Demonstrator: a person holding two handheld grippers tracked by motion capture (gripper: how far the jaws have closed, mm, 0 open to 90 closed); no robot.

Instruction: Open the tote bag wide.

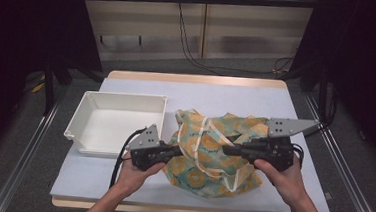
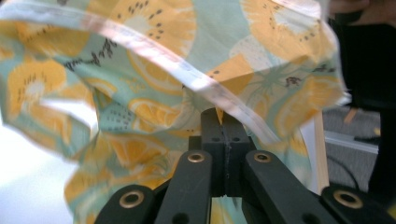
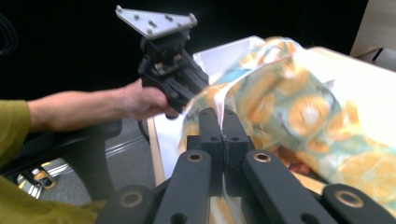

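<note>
Pale-topped table [image 1: 120,181] in a dark-curtained bay, wood panelling behind, cables on the floor. White tray [image 1: 77,121] sits on the table's left half, nothing in it.

Citrus-print cloth [image 1: 212,158] lies crumpled at table centre-right, just right of the tray, pale trim running through the folds.

Left tongs [image 1: 178,150] are clamped on the cloth's left edge; the left gripper view shows both jaws pressed together with the trim [image 2: 196,84] caught at the tips. Right tongs [image 1: 225,149] are likewise pinched on cloth near the middle of the heap, a thin strip of fabric running down between the closed jaws in the right gripper view.

My read: both grips set, cloth partly lifted, so this is the spread-or-fold stage, not yet laid flat.

Next move probably needs both hands pulling apart evenly to tension the fabric. Risk: the thin edge slips out.
</note>
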